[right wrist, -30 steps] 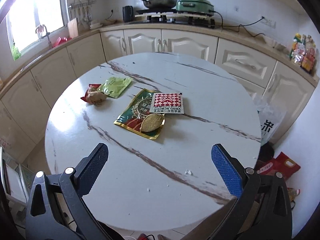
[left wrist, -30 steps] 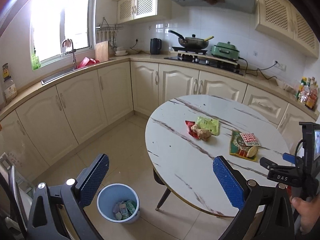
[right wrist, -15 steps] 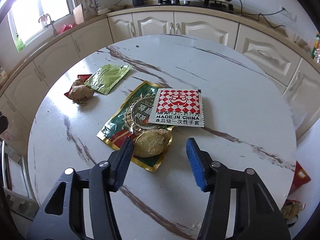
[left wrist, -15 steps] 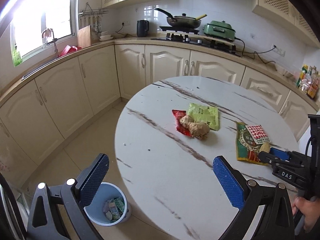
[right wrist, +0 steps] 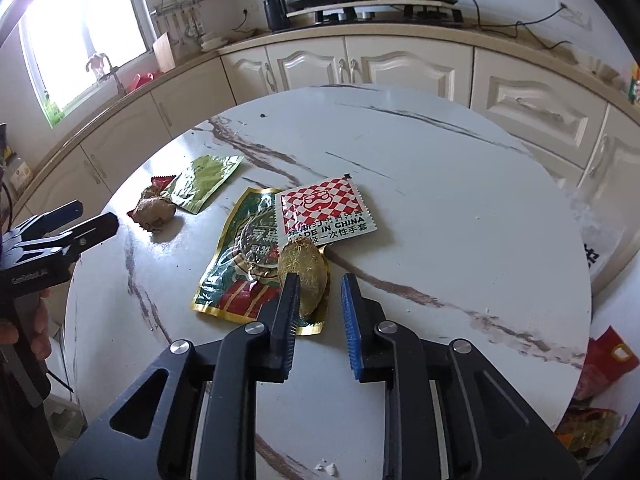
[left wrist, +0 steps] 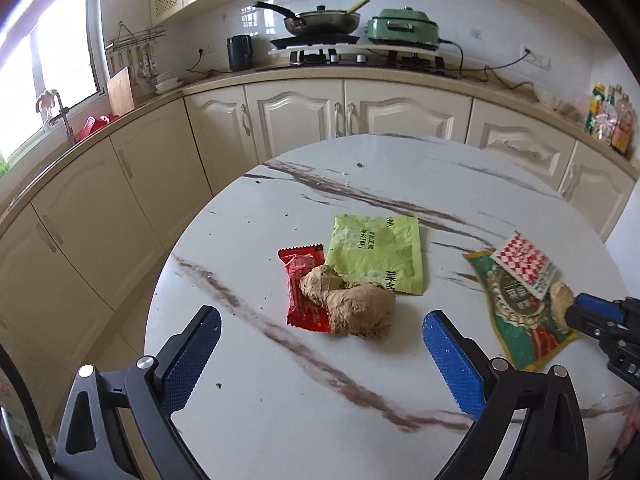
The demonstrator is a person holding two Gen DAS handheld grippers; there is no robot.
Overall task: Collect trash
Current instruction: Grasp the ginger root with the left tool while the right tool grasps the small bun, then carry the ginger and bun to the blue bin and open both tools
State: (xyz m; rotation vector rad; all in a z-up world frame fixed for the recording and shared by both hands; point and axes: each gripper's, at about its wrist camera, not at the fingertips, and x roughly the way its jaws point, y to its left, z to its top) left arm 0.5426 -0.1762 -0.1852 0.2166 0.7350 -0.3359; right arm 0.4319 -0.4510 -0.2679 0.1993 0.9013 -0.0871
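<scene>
Since a second ago both hands have come in over the round marble table [left wrist: 280, 400]: the blue bin once at the left camera's lower edge has gone from view, and the right gripper [right wrist: 320, 292] has narrowed from wide apart. Its jaws are closing now, the left pad against the side of a fuzzy brown oval scrap [right wrist: 303, 272], the right pad still clear of it, so the scrap sits between them but is not pinched. That scrap lies on the near end of a green and red foil packet [right wrist: 236, 276]; a red-and-white checked sachet [right wrist: 324, 212] overlaps the packet's far edge at about 1 o'clock from the scrap. In the left wrist view the left gripper [left wrist: 320, 344] stands wide, only beginning to close, nothing between its pads; just beyond them at 12 o'clock lies a lumpy brown chunk [left wrist: 348, 304], resting on a red wrapper [left wrist: 300, 276] and touching a light green pouch [left wrist: 380, 256] behind it at 1 o'clock. From that chunk, the packet group lies off at 3 o'clock, well apart.
</scene>
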